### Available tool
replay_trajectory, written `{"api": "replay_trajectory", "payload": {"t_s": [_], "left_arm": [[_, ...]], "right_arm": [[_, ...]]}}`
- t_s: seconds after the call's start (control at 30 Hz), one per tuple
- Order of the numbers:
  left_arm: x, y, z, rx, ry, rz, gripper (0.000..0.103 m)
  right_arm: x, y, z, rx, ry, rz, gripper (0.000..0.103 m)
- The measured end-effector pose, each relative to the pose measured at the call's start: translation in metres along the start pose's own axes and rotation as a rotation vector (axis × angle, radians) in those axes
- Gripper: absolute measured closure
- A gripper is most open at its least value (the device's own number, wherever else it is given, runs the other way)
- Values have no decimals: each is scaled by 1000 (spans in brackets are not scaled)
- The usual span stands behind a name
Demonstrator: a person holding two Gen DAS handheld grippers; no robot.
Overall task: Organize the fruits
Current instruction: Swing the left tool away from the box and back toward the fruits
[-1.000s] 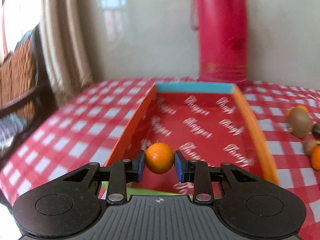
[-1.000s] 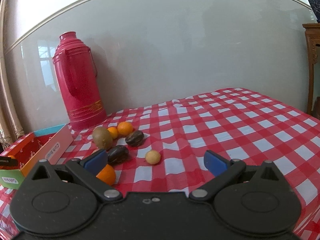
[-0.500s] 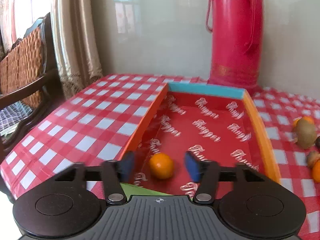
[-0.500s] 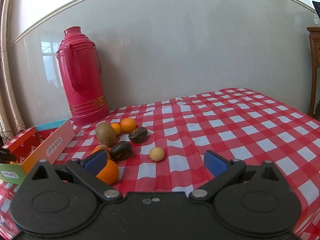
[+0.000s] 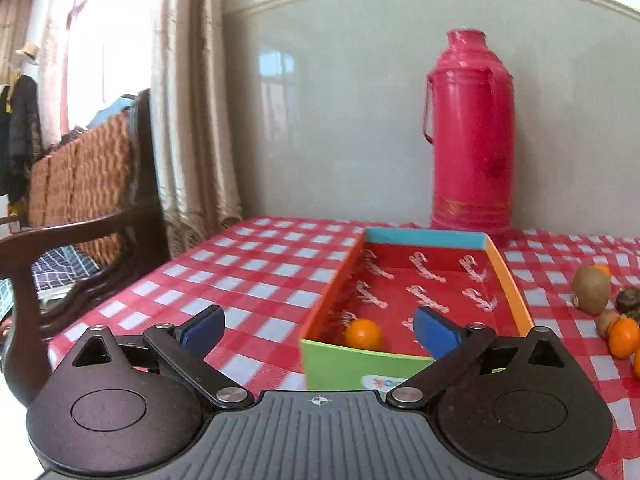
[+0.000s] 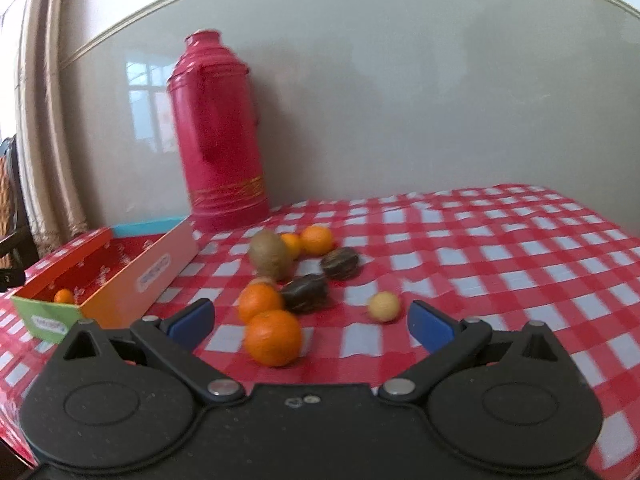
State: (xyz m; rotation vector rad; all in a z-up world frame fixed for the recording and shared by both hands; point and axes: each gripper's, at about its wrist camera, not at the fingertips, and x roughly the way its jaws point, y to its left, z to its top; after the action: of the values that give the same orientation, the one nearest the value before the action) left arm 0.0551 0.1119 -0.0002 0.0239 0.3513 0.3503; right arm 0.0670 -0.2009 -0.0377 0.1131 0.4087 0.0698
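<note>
1. A small orange (image 5: 363,334) lies inside the red-lined box (image 5: 507,280), down at its near end just behind the green end wall, and nothing is touching it.
2. The left gripper (image 5: 318,328) stands over that near end with its jaws opening to their full spread; the orange sits in the gap between the blue pads but neither pad is on it, so it is released.
3. The box lies toward the left edge of the checked surface (image 5: 256,276), its long side running toward the back wall, where a pink flask (image 5: 472,136) stands just behind its far end.
4. The rest of the fruit is grouped to the right of the box, nearer the middle of the surface: a large orange (image 6: 273,337) closest to the front, another orange (image 6: 259,301) behind it, a kiwi (image 6: 270,255), two dark fruits and a small pale round one (image 6: 384,306).
5. The right gripper (image 6: 311,325) is open and empty, with the large orange low between its pads but not touched.
6. To do this step well, I judge the left gripper should lift clear of the green wall without nudging the box, while the right closes squarely across the large orange's middle so it cannot roll away.
</note>
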Motion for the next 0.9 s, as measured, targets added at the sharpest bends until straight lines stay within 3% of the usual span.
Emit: {"api": "replay_trajectory", "payload": {"t_s": [0.13, 0.3, 0.43, 0.5, 0.57, 0.73, 0.9], "left_arm": [[-1, 17, -1, -46, -16, 61, 0], [11, 48, -3, -170, 53, 108, 0], [13, 69, -8, -232, 64, 166, 0], [14, 76, -11, -234, 64, 194, 0], [13, 82, -13, -230, 59, 215, 0], [12, 96, -16, -229, 47, 269, 0], [13, 112, -18, -251, 59, 322, 0]], "right_arm": [[11, 13, -1, -21, 20, 14, 11], [26, 22, -2, -23, 52, 14, 37], [39, 26, -3, -20, 79, -19, 43], [46, 26, -5, -10, 113, -15, 59], [52, 24, -7, 11, 139, -11, 68], [42, 23, -5, 41, 74, -19, 68], [35, 36, 0, 44, 15, 89, 68]]}}
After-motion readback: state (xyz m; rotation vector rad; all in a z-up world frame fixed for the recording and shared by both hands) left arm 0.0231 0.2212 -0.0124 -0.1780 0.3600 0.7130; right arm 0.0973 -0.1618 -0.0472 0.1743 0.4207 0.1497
